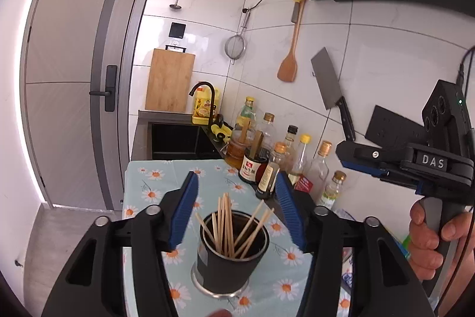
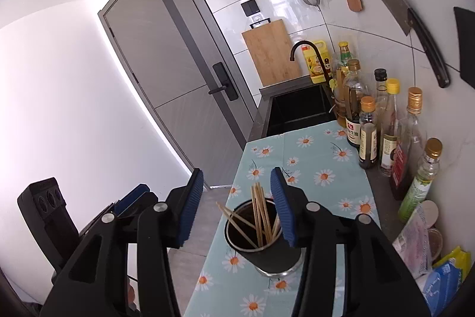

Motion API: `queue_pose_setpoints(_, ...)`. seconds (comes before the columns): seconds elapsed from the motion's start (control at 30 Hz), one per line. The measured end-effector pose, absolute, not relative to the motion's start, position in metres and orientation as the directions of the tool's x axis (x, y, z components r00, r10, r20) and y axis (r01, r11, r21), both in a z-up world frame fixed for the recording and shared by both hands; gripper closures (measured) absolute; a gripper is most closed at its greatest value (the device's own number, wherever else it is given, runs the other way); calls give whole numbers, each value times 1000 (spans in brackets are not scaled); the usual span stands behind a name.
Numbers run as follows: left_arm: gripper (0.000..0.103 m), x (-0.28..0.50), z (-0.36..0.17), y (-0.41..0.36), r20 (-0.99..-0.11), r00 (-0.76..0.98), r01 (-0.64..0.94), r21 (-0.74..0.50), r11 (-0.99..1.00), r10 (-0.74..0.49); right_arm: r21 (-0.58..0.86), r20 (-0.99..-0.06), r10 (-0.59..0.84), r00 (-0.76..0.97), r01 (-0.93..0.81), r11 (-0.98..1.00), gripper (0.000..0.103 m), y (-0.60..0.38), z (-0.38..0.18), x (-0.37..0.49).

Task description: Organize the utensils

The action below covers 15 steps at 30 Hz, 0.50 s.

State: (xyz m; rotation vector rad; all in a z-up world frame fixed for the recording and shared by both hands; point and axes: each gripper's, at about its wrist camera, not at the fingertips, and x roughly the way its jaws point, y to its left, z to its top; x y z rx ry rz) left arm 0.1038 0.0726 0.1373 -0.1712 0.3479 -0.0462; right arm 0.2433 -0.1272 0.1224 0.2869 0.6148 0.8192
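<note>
A black cylindrical utensil holder (image 1: 230, 263) stands on the daisy-print cloth (image 1: 148, 183), holding several wooden chopsticks (image 1: 228, 225). My left gripper (image 1: 236, 210) is open and empty, hovering above the holder with its blue pads either side. In the right wrist view the same holder (image 2: 267, 245) with chopsticks (image 2: 259, 213) sits below my right gripper (image 2: 237, 204), which is open and empty. The right gripper also shows at the right in the left wrist view (image 1: 365, 159), held in a hand. The left gripper appears at lower left of the right wrist view (image 2: 130, 198).
Several sauce and oil bottles (image 2: 383, 124) line the tiled wall. A cleaver (image 1: 332, 88), wooden spatula (image 1: 289, 61) and strainer (image 1: 236, 45) hang on the wall. A black sink (image 2: 299, 112) with faucet, cutting board (image 2: 270, 52) and door (image 1: 74, 79) lie beyond. Packets (image 2: 442, 278) lie at right.
</note>
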Motion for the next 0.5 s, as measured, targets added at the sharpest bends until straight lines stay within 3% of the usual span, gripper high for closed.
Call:
queue_pose_setpoints(0.07, 34, 93, 137, 68, -333, 942, -1, -156, 988, -52, 451, -399, 754, 522, -604, 657, 46, -135, 121, 233)
queue_pose_setpoints(0.2, 31, 79, 134, 57, -372, 927, 0, -151, 989, -57, 430, -411, 755, 511, -622, 655, 37, -147, 113, 217)
queue_pose_setpoints(0.33, 6, 60, 132, 43, -387, 922, -37, -119, 992, -12, 433, -415, 760, 500, -626, 648, 17, -162, 102, 203)
queue_pose_setpoints(0.5, 6, 42, 130, 28, -420, 907, -62, -103, 993, 13, 400, -409, 771, 488, -664, 632, 5, -181, 98, 182)
